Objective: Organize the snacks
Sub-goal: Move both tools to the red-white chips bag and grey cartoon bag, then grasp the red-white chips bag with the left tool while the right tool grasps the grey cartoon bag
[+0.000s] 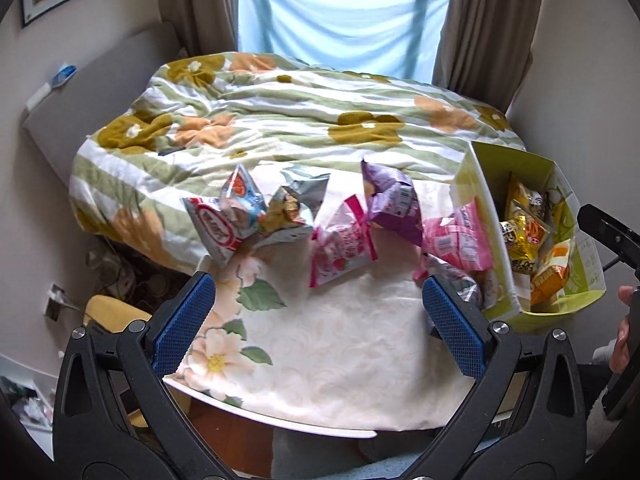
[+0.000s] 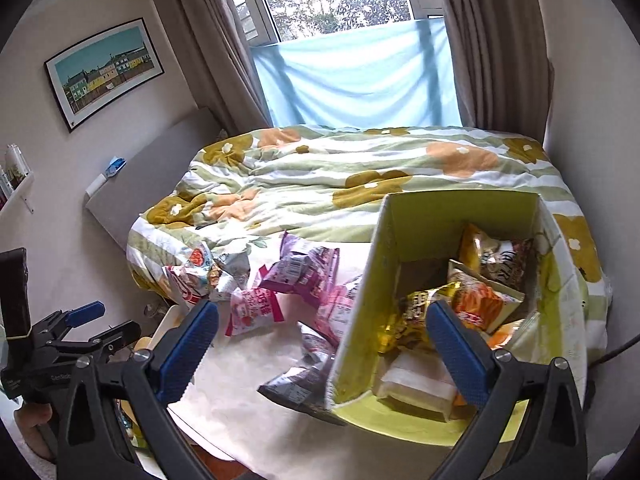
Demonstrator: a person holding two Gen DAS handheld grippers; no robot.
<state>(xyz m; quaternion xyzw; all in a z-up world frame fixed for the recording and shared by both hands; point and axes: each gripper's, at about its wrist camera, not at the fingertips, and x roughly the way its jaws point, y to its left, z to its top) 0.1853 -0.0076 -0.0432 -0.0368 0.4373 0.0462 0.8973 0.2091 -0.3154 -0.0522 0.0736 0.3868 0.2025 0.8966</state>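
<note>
Both tongs are spread wide and hold nothing. Left tongs (image 1: 318, 324) hover above the near, bare part of the cloth-covered counter (image 1: 340, 360). Ahead of them a loose row of snack packets runs left to right across the counter: a red-and-white packet (image 1: 216, 232) at the far left, a pink strawberry packet (image 1: 340, 248) almost dead ahead, a purple packet (image 1: 394, 204) behind it, another pink packet (image 1: 456, 236) leaning against the box. The strawberry packet's long axis points roughly away from the tongs, tilted slightly right. Right tongs (image 2: 322, 350) hang over the near left corner of the yellow-green box (image 2: 356, 320), which stands at the counter's right end and already holds yellow and orange packets (image 2: 476, 304). By my judgement, the left tongs are nearer the loose packets, and the box lies to their right.
</note>
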